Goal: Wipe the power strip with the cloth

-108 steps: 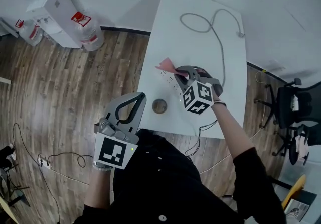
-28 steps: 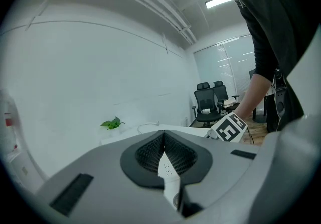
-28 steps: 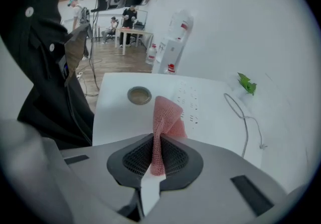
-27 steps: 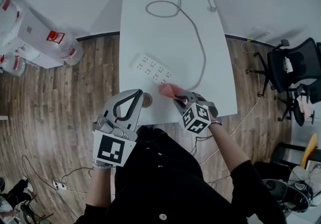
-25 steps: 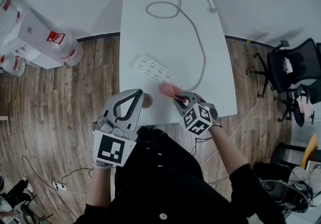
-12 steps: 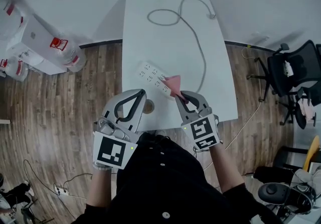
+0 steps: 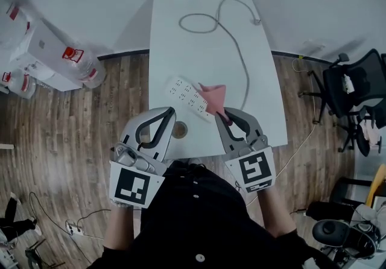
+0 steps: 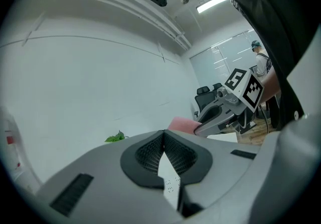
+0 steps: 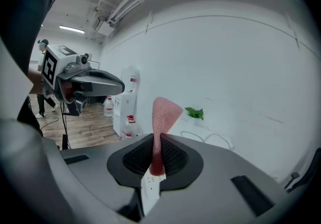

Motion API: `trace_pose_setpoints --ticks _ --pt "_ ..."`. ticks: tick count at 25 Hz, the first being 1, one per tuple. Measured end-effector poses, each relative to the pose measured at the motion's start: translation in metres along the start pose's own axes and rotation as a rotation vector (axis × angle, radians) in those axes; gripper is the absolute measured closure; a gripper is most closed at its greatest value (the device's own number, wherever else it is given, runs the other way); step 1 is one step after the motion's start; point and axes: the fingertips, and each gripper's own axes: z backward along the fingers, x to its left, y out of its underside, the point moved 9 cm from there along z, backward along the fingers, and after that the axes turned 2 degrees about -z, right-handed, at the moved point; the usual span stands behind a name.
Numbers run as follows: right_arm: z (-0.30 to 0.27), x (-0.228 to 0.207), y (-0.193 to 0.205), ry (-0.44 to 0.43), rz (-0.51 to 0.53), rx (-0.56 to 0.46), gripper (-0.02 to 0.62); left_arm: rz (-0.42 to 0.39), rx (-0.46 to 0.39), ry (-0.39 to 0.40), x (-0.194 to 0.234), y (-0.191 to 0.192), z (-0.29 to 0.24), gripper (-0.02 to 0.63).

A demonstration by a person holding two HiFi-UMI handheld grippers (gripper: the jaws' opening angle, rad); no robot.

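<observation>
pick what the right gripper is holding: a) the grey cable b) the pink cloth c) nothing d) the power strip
B: in the right gripper view the pink cloth stands pinched between the shut jaws of the right gripper, while the power strip lies on the table, not in the jaws.
</observation>
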Motion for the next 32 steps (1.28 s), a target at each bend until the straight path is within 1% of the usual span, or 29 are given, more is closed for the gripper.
trace_pose_setpoints --ticks 4,12,16,26,32 --pt "0.004 0.004 -0.01 -0.006 0.012 -0.007 0.546 0.002 -0.004 -0.007 -0.002 -0.002 0.002 0.592" --pt "0.002 0.008 -0.013 -0.017 0.008 -0.016 0.546 -0.005 -0.008 -0.012 -0.002 -0.005 0.003 0.592" --pt "-0.001 0.008 -0.014 -0.015 0.009 -0.046 0.546 0.002 -0.003 -0.016 0.0 -0.004 0.005 0.592" --pt "0.002 0.01 -0.014 -0.018 0.013 -0.027 0.546 0.006 0.002 -0.021 -0.001 -0.004 0.005 0.592" --pt "0.002 0.017 -0.011 -0.037 0.019 -0.013 0.546 0.0 -0.009 -0.02 -0.004 -0.003 0.005 0.592"
